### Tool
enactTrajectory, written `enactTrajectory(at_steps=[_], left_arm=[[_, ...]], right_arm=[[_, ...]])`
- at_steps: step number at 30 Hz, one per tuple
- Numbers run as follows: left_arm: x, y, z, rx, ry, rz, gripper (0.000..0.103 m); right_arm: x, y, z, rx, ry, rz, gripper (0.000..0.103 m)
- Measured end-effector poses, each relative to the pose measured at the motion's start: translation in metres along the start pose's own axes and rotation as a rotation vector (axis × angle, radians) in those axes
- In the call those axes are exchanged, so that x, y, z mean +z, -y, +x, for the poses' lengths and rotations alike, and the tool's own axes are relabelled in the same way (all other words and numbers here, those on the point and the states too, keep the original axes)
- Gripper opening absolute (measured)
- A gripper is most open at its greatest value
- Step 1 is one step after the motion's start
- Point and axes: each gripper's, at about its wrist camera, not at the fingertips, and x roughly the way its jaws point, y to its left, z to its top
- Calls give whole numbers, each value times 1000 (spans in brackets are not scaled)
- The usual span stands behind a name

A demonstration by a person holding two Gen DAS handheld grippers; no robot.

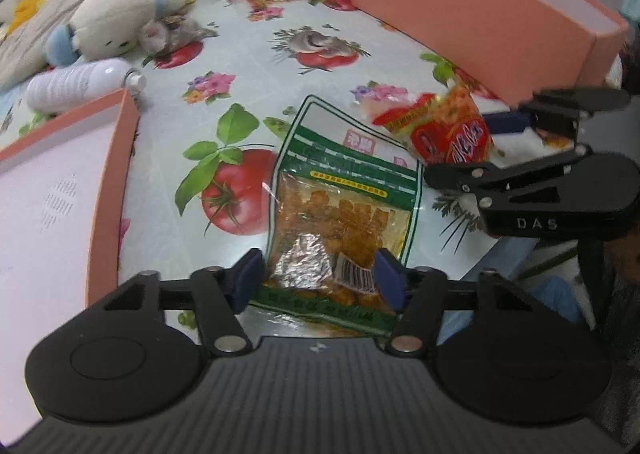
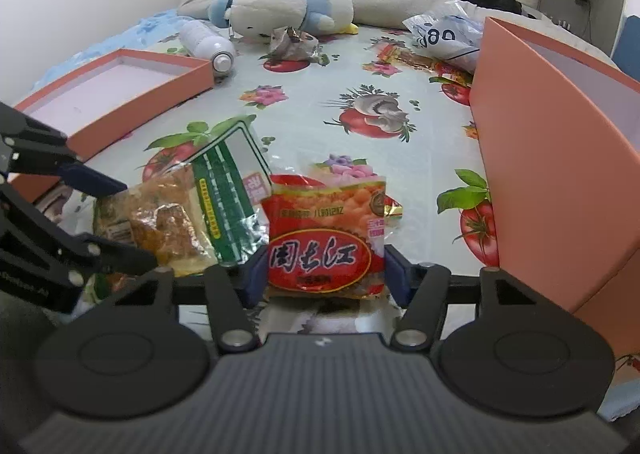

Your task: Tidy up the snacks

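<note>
Crinkly green-edged snack bag (image 1: 340, 214) in left tool (image 1: 318, 274), glossy red packet (image 2: 326, 238) in right tool (image 2: 326, 274), both clamped.

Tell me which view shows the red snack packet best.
The right wrist view: the red snack packet faces the camera between the right gripper fingers, label readable. The left wrist view shows it smaller, angled, farther off.

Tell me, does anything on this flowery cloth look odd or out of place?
Yes. A white bottle lies on its side next to the shallow pink tray, and a crumpled wrapper sits in front of the plush toy. More snack packets lie loose behind the tall pink box.
</note>
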Motion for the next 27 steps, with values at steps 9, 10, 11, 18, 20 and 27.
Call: enactTrajectory(at_steps=[9, 10, 11, 18, 20, 27], left_arm=[[-4, -2, -14, 23, 7, -230, 51], [-5, -3, -16, 28, 12, -262, 51], [-6, -3, -18, 37, 17, -288, 51], [-8, -5, -29, 79, 58, -454, 51], [-5, -3, -34, 90, 70, -475, 51], [8, 3, -63, 108, 134, -554, 51]], right_arm=[[5, 13, -16, -16, 13, 61, 56], [5, 14, -18, -15, 17, 69, 56], [6, 15, -21, -14, 19, 76, 56], [14, 13, -43, 6, 54, 93, 56], [16, 13, -49, 7, 62, 100, 56], [27, 14, -82, 2, 116, 121, 56]])
